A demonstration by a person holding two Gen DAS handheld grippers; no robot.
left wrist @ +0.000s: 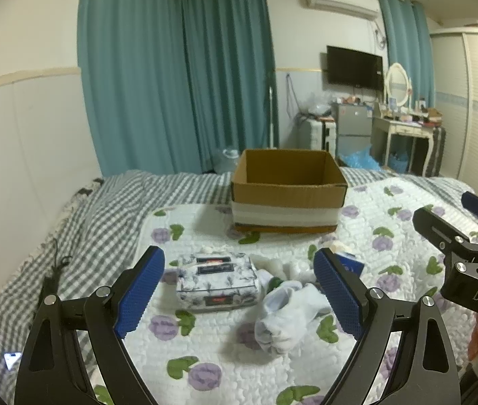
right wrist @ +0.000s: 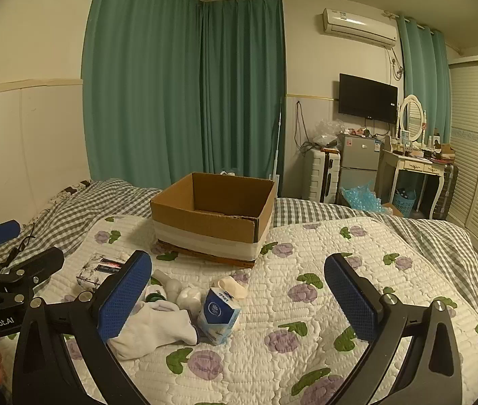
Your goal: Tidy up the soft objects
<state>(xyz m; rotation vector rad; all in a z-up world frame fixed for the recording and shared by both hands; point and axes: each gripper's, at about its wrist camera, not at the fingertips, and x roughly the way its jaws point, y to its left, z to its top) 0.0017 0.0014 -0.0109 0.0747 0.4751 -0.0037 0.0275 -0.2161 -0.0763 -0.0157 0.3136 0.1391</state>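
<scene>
While both tools hovered over the quilt [right wrist: 357, 236], the left gripper [left wrist: 239, 290] had its fingers spread wide and held nothing; the floral wipes pack [left wrist: 218, 281] and a white sock [left wrist: 282, 320] lay between them. Equally wide and empty was the right gripper [right wrist: 239, 300], with the blue tissue packet [right wrist: 218, 315] just inside its left finger. Beyond both sets of fingertips stood the open cardboard box [right wrist: 212, 216].
</scene>
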